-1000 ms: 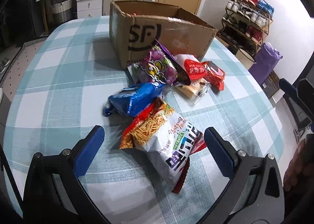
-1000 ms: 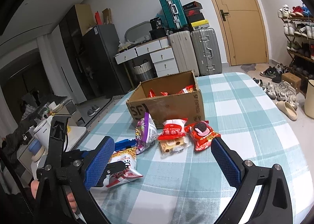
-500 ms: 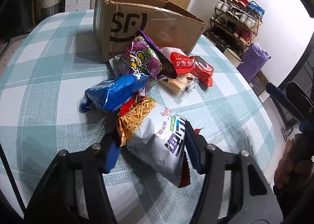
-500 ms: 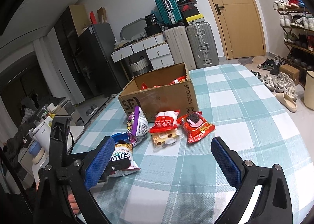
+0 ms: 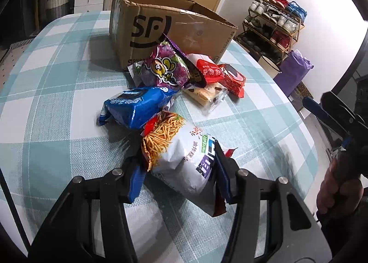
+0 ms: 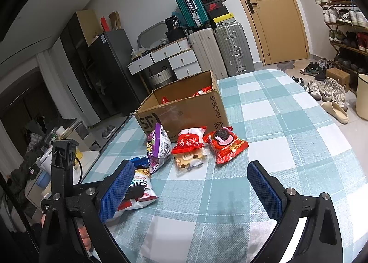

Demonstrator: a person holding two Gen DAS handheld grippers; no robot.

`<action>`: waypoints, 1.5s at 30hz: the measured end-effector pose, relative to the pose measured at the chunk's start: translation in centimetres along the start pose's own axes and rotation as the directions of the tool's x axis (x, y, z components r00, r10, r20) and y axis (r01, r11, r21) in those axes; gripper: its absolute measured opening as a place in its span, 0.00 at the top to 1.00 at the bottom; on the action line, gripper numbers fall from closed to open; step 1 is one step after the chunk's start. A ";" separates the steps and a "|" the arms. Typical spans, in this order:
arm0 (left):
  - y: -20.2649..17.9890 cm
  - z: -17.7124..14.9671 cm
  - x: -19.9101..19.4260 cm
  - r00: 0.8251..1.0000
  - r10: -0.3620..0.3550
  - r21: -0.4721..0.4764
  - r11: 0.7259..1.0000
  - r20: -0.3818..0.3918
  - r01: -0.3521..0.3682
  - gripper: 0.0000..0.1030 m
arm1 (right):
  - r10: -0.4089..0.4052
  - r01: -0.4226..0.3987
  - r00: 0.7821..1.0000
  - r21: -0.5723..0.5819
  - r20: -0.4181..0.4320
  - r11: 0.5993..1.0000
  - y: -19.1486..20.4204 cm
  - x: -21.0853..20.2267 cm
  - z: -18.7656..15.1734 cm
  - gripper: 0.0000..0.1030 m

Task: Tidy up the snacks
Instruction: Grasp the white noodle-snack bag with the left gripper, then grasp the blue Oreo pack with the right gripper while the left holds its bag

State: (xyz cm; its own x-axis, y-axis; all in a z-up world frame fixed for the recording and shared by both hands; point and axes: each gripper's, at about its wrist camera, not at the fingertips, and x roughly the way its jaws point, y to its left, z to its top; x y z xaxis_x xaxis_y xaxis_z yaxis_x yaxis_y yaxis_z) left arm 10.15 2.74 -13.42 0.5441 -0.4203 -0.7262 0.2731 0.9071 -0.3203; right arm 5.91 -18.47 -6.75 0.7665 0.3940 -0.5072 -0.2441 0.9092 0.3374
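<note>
Left claw (image 5: 178, 179) just closed onto noodle-snack bag (image 5: 181, 154), right claw (image 6: 191, 190) open, box (image 6: 184, 111) contents, apparently snacks, only in right view

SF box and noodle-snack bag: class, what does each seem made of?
SF box: brown corrugated cardboard, matte, going by its frayed rim and taped seam. Noodle-snack bag: probably thin plastic film, glossy, going by its creases and highlights.
</note>
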 end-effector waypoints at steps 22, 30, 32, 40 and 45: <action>3.5 -2.5 -6.4 0.996 -0.046 -0.063 0.997 0.076 0.051 0.52 | 0.105 -0.108 0.984 -0.020 -0.144 0.994 3.7 6.7 -0.7 0.02; 5.7 -3.0 -9.4 0.992 -0.046 -0.091 0.994 0.121 0.057 0.52 | 0.156 -0.164 0.965 -0.021 -0.209 0.986 6.4 10.2 -0.8 0.03; 6.4 -3.3 -10.1 0.991 -0.041 -0.101 0.993 0.130 0.054 0.51 | 0.163 -0.173 0.961 -0.022 -0.225 0.985 7.0 11.0 -0.9 0.03; 9.5 -4.1 -12.0 0.988 -0.018 -0.153 0.987 0.155 0.042 0.51 | 0.158 -0.184 0.944 -0.064 -0.289 0.981 10.1 14.5 -1.9 0.03; 11.0 -4.5 -12.6 0.986 -0.007 -0.177 0.984 0.165 0.036 0.51 | 0.111 -0.157 0.940 -0.120 -0.324 0.980 11.6 16.6 -2.3 0.03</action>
State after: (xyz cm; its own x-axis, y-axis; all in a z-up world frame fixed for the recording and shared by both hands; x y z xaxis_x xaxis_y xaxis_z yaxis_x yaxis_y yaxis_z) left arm 2.70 18.11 -10.50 0.6656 -0.4246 -0.6138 0.1479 0.8812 -0.4491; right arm 14.43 -1.09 -13.14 0.5009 0.5144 -0.6960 -0.4309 0.8457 0.3150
